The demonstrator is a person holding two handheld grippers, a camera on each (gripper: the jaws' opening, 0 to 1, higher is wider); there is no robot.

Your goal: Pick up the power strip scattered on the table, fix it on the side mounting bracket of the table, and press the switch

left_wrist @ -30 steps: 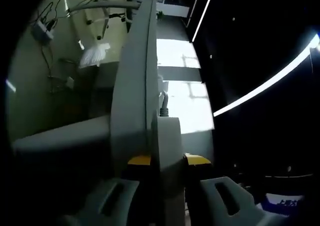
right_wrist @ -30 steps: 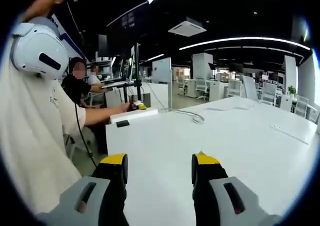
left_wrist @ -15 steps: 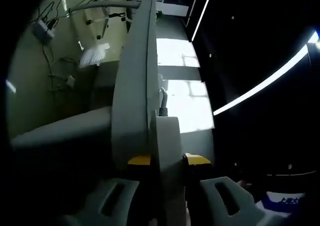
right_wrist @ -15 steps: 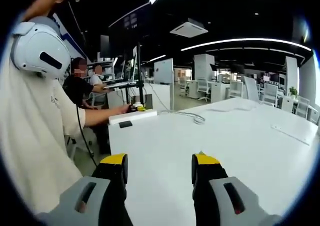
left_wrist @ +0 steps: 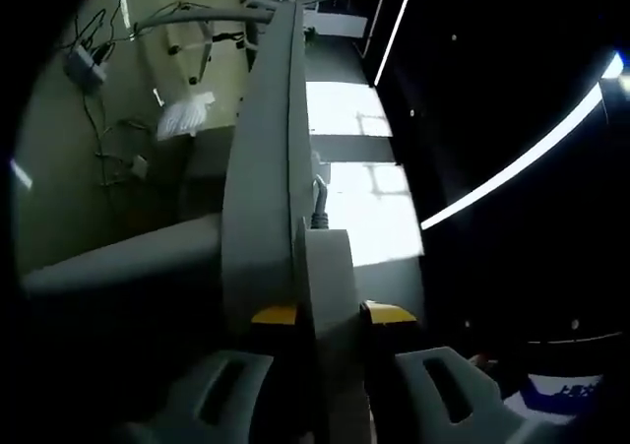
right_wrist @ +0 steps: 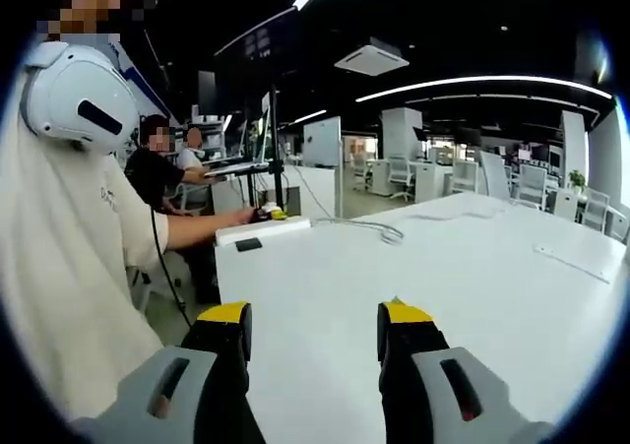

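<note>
1. Yellow-tipped left gripper (left_wrist: 330, 313) is clamped on the power strip (left_wrist: 266, 168) — its long axis runs from the jaws toward 12 o'clock.
2. Right gripper (right_wrist: 313, 328) gapes empty over the table (right_wrist: 472, 267) — in the right gripper view the strip's far end rests at 11 o'clock, by the person's hand (right_wrist: 246, 212).

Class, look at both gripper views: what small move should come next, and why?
Probably bring the right gripper across to steady the power strip. The left gripper is shut on that long grey strip, held end-on with its cord trailing, while the right one hangs open above the white table, holding nothing.
</note>
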